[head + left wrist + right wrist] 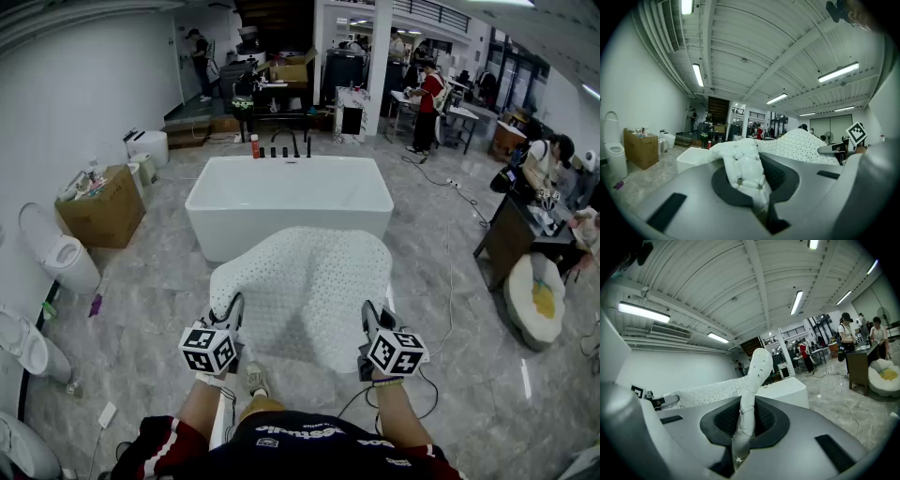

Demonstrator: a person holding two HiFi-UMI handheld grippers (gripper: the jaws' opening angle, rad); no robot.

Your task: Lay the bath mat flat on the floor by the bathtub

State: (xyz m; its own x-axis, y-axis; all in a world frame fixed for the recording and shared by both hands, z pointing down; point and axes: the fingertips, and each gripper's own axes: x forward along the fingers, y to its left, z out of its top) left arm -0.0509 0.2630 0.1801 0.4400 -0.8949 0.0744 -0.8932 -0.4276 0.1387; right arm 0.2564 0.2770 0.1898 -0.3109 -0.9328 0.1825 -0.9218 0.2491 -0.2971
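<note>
The white, hole-dotted bath mat (305,291) hangs spread in the air in front of the white bathtub (289,192), held up by its two near corners. My left gripper (228,321) is shut on the left corner, and the crumpled mat edge (743,171) sits pinched between its jaws. My right gripper (370,326) is shut on the right corner, where a folded strip of mat (749,394) rises out of its jaws. The mat's far edge droops toward the tub's near wall. Both marker cubes face the head camera.
A cardboard box (101,208) and toilets (61,258) stand along the left wall. A dark desk (514,234) and a round cushion (536,298) sit at the right, with a cable (450,272) across the marble floor. People stand by tables at the back.
</note>
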